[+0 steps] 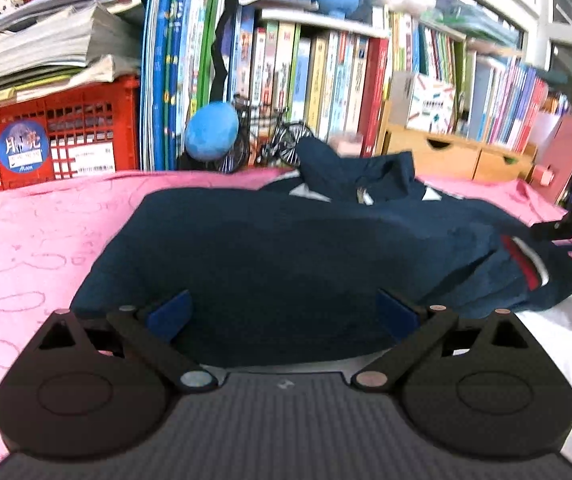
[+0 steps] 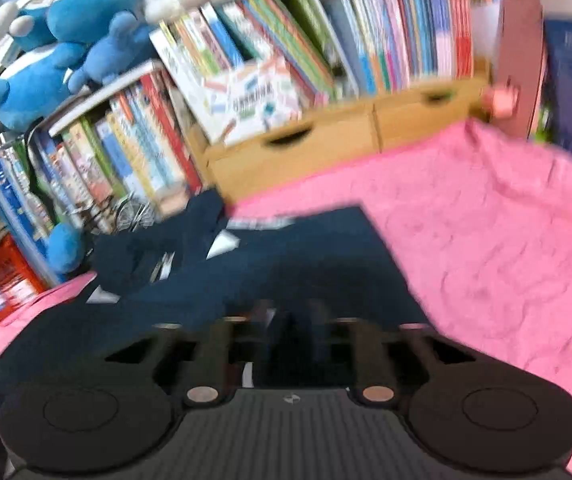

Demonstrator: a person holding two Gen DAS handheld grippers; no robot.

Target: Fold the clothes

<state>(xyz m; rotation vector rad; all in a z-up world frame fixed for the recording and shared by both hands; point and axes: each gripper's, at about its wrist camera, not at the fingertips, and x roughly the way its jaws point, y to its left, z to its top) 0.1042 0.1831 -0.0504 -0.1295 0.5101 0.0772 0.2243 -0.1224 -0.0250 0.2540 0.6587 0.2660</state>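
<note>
A navy jacket (image 1: 286,248) lies on the pink cloth (image 1: 38,240) before the books (image 1: 326,80). Left tongs (image 1: 284,316) are spread over its hem. Right tongs (image 2: 290,320) are pressed together on the fabric, though blur hides whether they pinch it.

Left claw (image 1: 284,314) — black linkage arms, blue pads (image 1: 170,314), silver rivets, ribbed grey base.

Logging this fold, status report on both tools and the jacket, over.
Left tool open over jacket. Right tool looks shut, blurred, on jacket. Jacket partly folded on pink cloth. Nothing in the way.
</note>
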